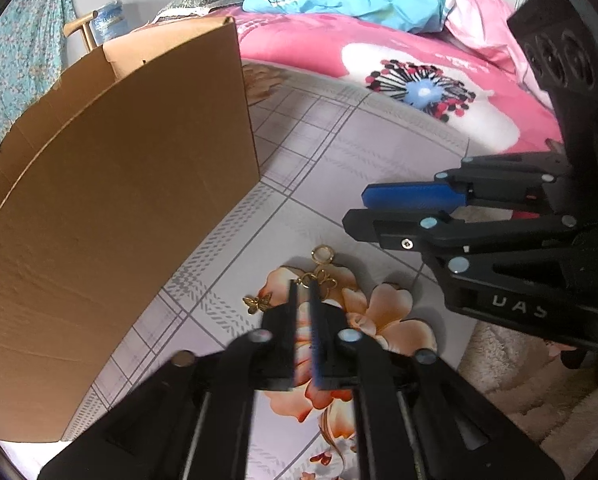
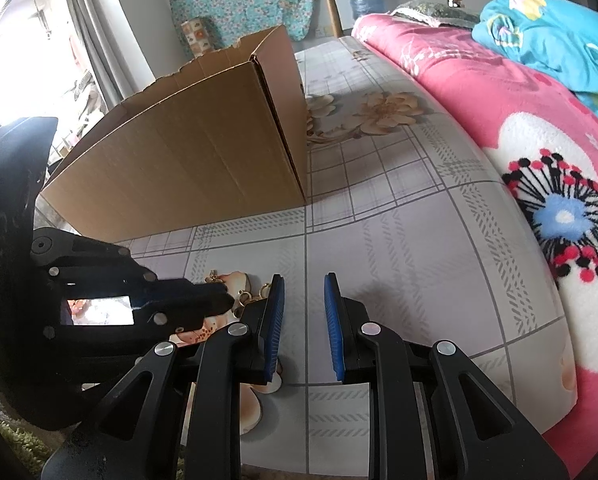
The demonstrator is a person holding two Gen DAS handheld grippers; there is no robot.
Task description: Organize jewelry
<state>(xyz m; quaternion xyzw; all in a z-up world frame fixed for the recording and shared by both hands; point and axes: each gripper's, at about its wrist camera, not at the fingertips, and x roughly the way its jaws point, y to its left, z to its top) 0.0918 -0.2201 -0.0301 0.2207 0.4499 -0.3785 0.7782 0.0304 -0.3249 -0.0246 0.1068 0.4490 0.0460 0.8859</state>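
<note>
Left wrist view: the left claw [image 1: 303,292] points steeply down at the bed sheet [image 1: 339,152], its 2 pads standing a narrow slit apart over the gold butterfly jewelry [image 1: 299,284]. The chain's links sit at the fingertips; the blur there prevents a firm finding, but the pads appear parted with nothing pinched, so I record it as released. A ring [image 1: 322,255] of the piece lies just beyond the tips and 1 butterfly charm [image 1: 258,303] just to the left, both flat on the sheet.

The jewelry lies on the printed flower of the sheet, near the cardboard box [image 1: 119,200], which is the likely destination. The low, steep approach suits a thin item that offers no height to grip.

Right wrist view: the right claw [image 2: 303,320] hangs beside the left claw [image 2: 215,300], jaws parted and empty, above bare sheet. It looks placed to assist or wait.

Clearances: the cardboard box [image 2: 203,168] wall stands upright to the left, so a lift must clear its top edge. To the right, the pink blanket [image 2: 479,92] rises as a soft boundary. Between them the sheet offers open room. The 2 claws are near each other; crossing paths is the main risk.
</note>
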